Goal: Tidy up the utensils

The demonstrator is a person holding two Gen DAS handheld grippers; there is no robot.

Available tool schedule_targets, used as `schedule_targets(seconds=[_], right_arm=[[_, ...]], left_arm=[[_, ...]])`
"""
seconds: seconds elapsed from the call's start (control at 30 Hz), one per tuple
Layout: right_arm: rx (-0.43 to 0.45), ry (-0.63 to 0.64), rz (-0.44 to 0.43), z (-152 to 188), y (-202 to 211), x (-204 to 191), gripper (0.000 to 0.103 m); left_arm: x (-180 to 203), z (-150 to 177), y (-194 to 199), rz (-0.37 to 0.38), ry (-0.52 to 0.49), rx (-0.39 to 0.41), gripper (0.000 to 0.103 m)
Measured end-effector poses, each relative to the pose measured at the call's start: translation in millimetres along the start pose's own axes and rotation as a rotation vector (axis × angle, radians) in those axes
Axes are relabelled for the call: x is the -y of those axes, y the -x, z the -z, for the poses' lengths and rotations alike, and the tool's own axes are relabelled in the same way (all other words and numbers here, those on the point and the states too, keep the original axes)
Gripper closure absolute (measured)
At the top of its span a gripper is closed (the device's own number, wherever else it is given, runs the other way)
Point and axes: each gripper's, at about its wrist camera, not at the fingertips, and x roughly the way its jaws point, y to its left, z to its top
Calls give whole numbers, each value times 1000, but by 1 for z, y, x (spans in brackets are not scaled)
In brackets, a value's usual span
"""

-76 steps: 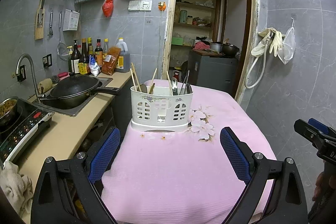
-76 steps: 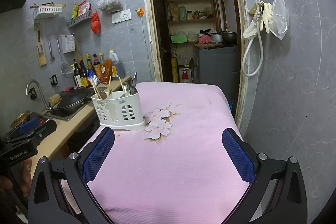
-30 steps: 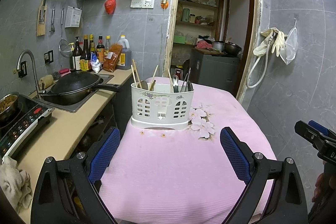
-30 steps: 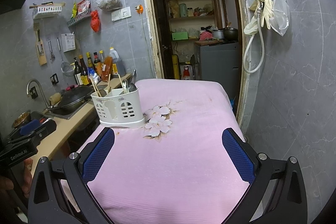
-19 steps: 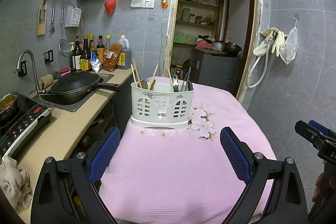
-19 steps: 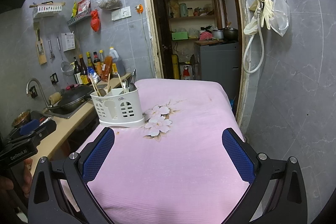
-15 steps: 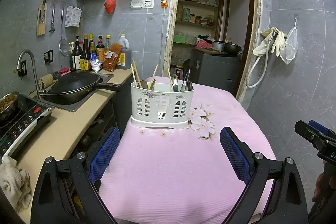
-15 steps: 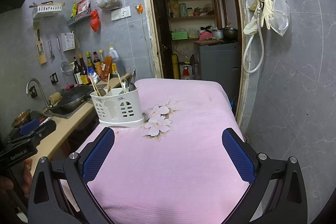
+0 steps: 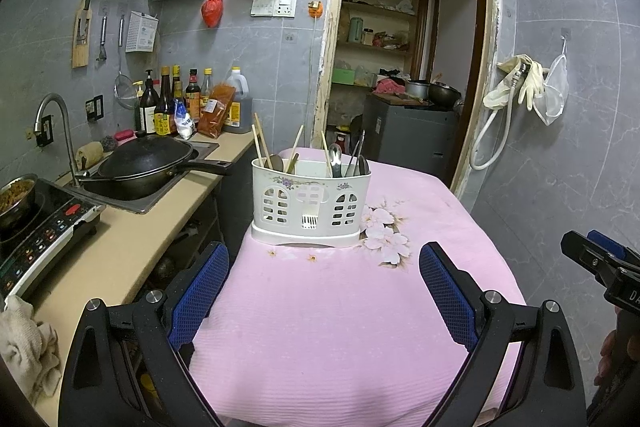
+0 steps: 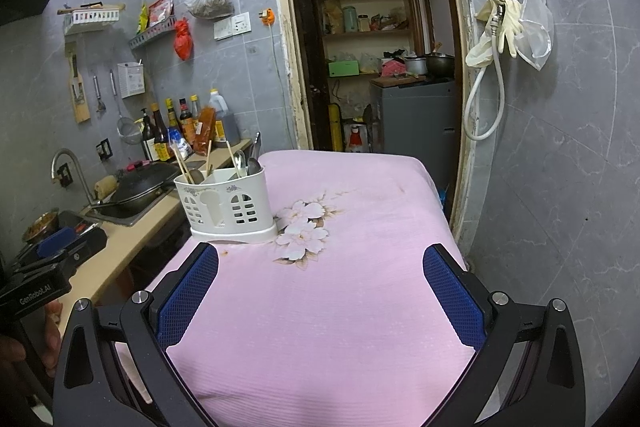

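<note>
A white slotted utensil caddy (image 9: 310,205) (image 10: 228,209) stands on the pink table cloth (image 9: 340,315) (image 10: 340,299). Wooden chopsticks (image 9: 262,145) lean in its left compartment beside a spoon bowl. Metal spoons (image 9: 336,159) and other cutlery stand in its right compartment. My left gripper (image 9: 324,287) is open, hovering short of the caddy with nothing between its blue pads. My right gripper (image 10: 320,291) is open too, to the right of the caddy and empty. Each gripper shows at the edge of the other view.
A counter on the left holds a black wok (image 9: 148,165) in the sink, an induction hob (image 9: 40,227) and sauce bottles (image 9: 176,107). A rag (image 9: 24,343) lies on the counter's near end. A doorway (image 9: 400,67) opens behind the table. Gloves and a hose (image 9: 516,87) hang on the right wall.
Both views have drifted slightly back and upward since 2.5 s ago; the caddy sits a little farther away. In the last half second nothing visibly moved.
</note>
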Motion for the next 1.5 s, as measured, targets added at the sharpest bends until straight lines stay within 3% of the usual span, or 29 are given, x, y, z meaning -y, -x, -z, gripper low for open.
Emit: schedule_targets(seconds=[1.5], right_arm=[[-11,2,5,3,-2,-3,0]], left_arm=[[6,-8,-1,-1,-12,21,10]])
